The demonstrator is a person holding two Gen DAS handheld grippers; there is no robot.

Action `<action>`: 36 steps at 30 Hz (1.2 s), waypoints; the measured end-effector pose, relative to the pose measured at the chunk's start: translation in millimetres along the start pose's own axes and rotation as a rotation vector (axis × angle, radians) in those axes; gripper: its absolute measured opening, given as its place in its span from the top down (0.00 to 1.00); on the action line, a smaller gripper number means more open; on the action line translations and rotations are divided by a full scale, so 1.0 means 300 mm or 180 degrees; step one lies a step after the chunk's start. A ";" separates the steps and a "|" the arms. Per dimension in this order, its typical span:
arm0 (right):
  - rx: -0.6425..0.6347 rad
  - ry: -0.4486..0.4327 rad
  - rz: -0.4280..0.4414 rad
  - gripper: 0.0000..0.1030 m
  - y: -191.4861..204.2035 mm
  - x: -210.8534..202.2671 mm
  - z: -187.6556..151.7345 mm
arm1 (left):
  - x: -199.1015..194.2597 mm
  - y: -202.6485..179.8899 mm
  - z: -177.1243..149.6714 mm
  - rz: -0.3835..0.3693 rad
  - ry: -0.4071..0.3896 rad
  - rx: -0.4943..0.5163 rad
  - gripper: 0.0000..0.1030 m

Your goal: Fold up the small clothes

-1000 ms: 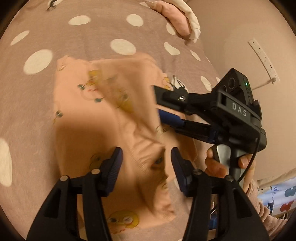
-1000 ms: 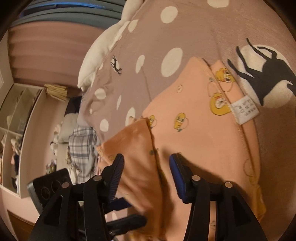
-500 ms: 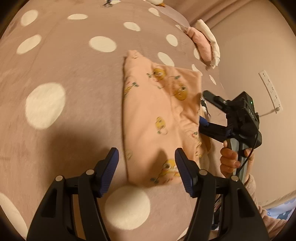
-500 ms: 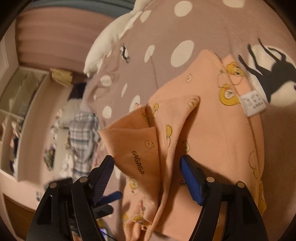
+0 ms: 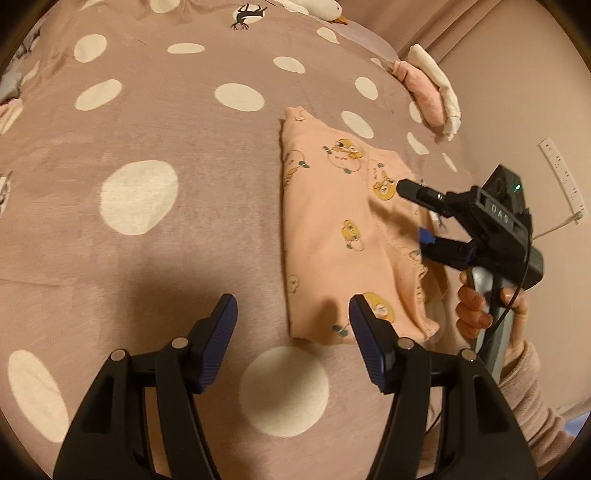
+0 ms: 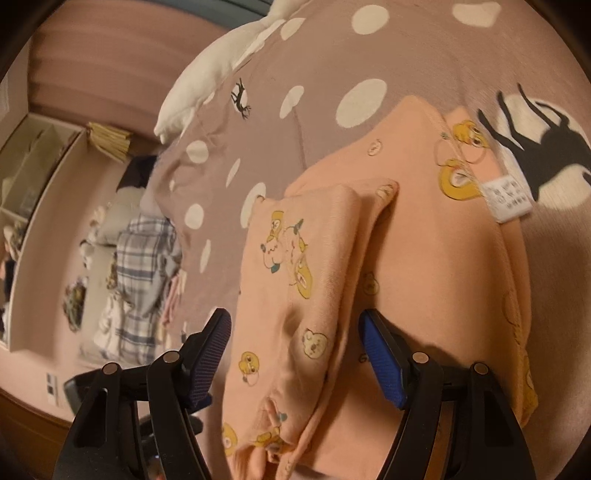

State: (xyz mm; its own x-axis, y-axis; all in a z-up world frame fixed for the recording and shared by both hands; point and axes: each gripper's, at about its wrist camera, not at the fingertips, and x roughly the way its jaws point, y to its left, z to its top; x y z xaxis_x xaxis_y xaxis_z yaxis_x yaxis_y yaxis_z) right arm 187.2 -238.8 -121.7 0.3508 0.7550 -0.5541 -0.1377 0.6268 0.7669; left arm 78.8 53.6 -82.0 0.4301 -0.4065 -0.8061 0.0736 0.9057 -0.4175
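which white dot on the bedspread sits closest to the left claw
The big white dot just ahead of the left claw, below the folded peach garment; the other dots lie farther up the bedspread.

Left wrist view: above, beside peach garment (image 5: 332, 229). Right wrist view: close over it (image 6: 424, 266), facing opposite. Both share it.

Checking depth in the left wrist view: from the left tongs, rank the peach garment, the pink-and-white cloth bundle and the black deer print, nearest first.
1. Peach garment, just ahead, right of the open left tongs.
2. Pink-and-white cloth bundle, farther, upper right at the bedspread's edge.
3. Black deer print, farthest, top centre.
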 end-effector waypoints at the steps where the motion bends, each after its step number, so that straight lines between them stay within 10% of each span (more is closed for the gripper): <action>1: -0.0021 -0.0011 -0.0027 0.28 0.004 0.002 0.000 | -0.002 0.001 -0.001 0.0026 -0.0009 0.0012 0.39; 19: -0.0194 -0.0107 -0.0448 0.83 0.014 0.032 0.008 | -0.051 0.046 -0.025 0.0153 -0.0115 -0.0087 0.39; 36: -0.0732 -0.0287 -0.0623 0.91 0.164 -0.013 0.035 | -0.059 0.063 -0.033 0.0156 -0.0104 -0.0101 0.39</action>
State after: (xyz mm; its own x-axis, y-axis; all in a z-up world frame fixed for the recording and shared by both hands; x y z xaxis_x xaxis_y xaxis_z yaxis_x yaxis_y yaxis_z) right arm 188.8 -213.0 -78.3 0.4705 0.6021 -0.6451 -0.2620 0.7934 0.5495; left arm 63.5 76.6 -79.8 0.4617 -0.3571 -0.8120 0.0232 0.9200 -0.3913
